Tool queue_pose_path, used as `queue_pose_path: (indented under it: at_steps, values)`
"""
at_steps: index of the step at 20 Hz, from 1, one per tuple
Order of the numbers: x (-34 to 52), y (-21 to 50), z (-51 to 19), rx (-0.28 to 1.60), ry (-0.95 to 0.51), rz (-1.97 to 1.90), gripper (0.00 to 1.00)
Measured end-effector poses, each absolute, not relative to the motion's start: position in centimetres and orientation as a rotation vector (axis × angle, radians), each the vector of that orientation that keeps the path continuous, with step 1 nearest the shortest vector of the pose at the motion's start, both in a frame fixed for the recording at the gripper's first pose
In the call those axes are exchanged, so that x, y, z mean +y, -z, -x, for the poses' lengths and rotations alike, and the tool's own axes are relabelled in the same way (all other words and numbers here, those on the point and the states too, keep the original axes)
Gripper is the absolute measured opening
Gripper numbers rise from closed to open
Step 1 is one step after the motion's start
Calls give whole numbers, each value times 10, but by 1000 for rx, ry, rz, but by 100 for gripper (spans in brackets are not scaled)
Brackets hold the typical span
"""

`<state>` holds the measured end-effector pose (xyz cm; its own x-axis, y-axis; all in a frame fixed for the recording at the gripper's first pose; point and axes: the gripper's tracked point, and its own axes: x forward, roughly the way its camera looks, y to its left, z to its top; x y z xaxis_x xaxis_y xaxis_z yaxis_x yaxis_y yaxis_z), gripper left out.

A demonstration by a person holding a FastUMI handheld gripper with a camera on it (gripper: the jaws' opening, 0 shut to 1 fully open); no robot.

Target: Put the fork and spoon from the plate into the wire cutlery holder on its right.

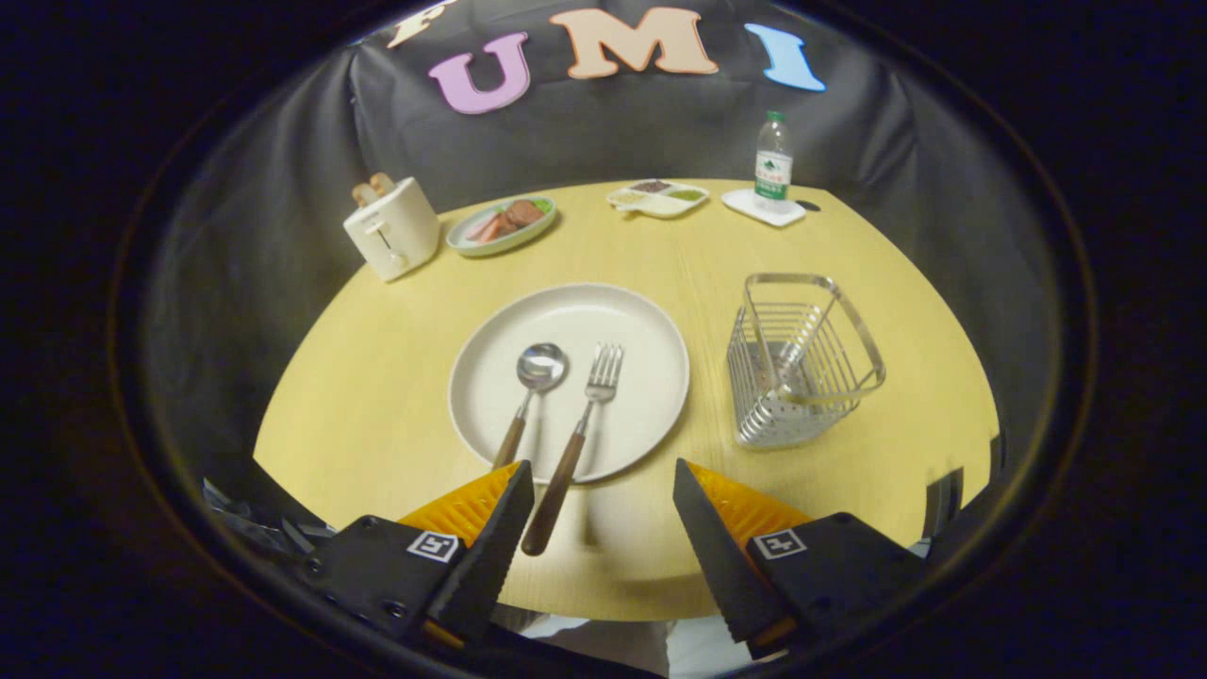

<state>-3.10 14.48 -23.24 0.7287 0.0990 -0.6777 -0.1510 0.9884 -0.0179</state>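
Observation:
A round white plate (651, 339) lies in the middle of the yellow table. On it rest a spoon (534, 382) and, to its right, a fork (585, 415), both with brown wooden handles pointing toward me. The fork's handle sticks out over the plate's near rim, just ahead of my left finger. To the right of the plate stands the wire cutlery holder (801, 372), upright, with nothing inside. My gripper (603, 476) hovers open above the table's near edge, nothing between its fingers.
Beyond the plate stand a white toaster (391, 229) with bread, a green plate of sliced meat (500, 226), a white divided dish (658, 198) and a water bottle (772, 160) on a white coaster. Black cloth walls surround the table.

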Motion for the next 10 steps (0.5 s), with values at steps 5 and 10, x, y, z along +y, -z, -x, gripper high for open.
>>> queue_pose_path:
  at_steps: [5, 10]
  values:
    - [153, 247, 37, 838, -75, 91, 83]
    - [161, 263, 38, 927, -45, 118, 60]
